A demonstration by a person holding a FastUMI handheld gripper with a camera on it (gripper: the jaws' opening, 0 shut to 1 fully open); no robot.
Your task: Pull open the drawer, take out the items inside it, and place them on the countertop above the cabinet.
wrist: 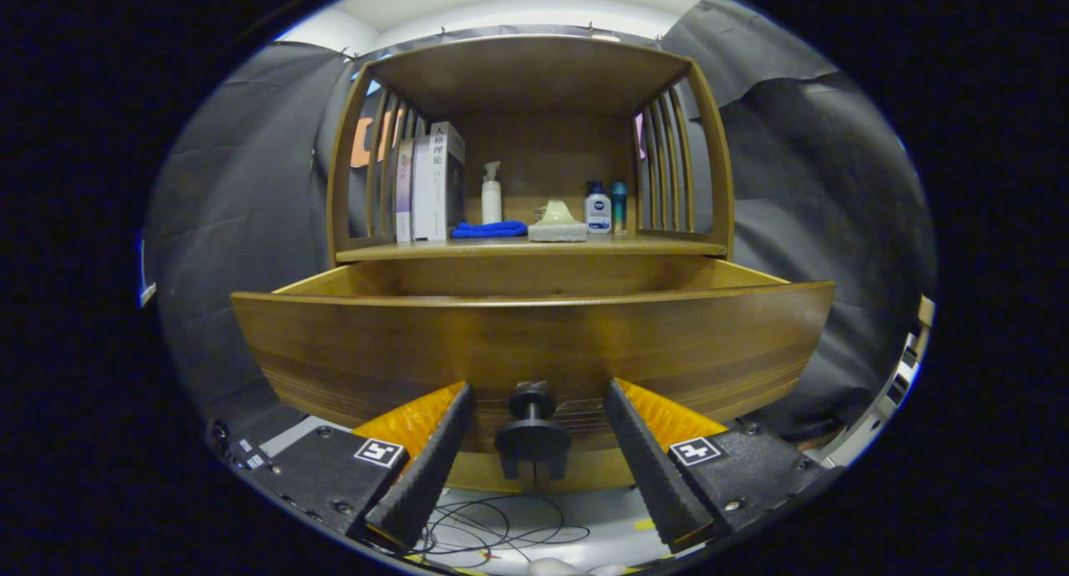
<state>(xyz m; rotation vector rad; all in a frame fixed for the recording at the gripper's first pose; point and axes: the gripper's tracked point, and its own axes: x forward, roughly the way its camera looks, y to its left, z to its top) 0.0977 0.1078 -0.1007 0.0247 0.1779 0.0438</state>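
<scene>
The wooden drawer (534, 342) stands pulled out from the cabinet, its curved front panel facing me. A dark round knob (532, 401) sticks out from the lower middle of that panel. My gripper (534, 396) is open, one finger on each side of the knob with a gap to it on both sides. The drawer's inside is hidden behind the front panel. Above it runs the countertop (668, 246) of the cabinet, under a wooden shelf frame.
On the countertop stand books (430, 188), a white pump bottle (492, 194), a blue cloth (489, 229), a pale tissue pack (557, 223) and two small bottles (605, 207). Slatted sides close the shelf left and right. Cables (493, 530) lie on the floor below.
</scene>
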